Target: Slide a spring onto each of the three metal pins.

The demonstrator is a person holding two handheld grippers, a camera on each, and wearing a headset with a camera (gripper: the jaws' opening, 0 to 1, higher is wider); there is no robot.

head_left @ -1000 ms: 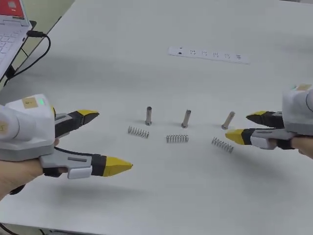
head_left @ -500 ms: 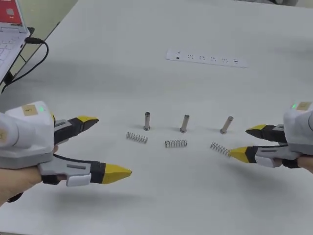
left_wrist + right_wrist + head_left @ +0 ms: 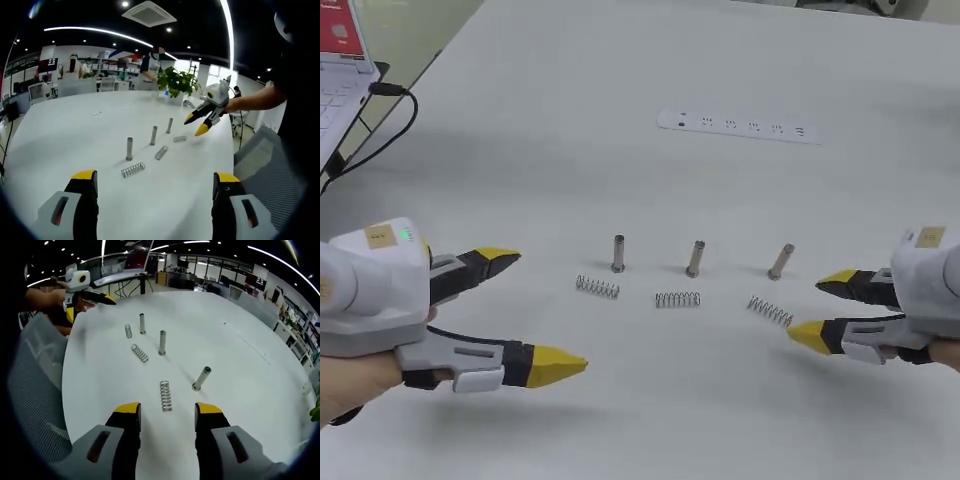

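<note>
Three metal pins stand in a row on the white table: left pin (image 3: pixel 618 253), middle pin (image 3: pixel 695 258), right pin (image 3: pixel 781 261), which leans. In front of each lies a spring: left spring (image 3: pixel 597 287), middle spring (image 3: pixel 677 299), right spring (image 3: pixel 770 311). My left gripper (image 3: pixel 535 312) is open and holds nothing, to the left of the left spring (image 3: pixel 133 169). My right gripper (image 3: pixel 812 308) is open too, just right of the right spring (image 3: pixel 165 395), which lies ahead of its jaws beside the right pin (image 3: pixel 202 378).
A white power strip (image 3: pixel 738 127) lies farther back on the table (image 3: pixel 570 140). A laptop (image 3: pixel 340 50) and its black cable (image 3: pixel 392 125) sit at the far left edge. A potted plant (image 3: pixel 176 82) stands beyond the table's end.
The head camera has tilted, so the whole scene sits lower in the picture. My right gripper has drawn slightly toward the near edge relative to the right spring. Pins and springs have not moved.
</note>
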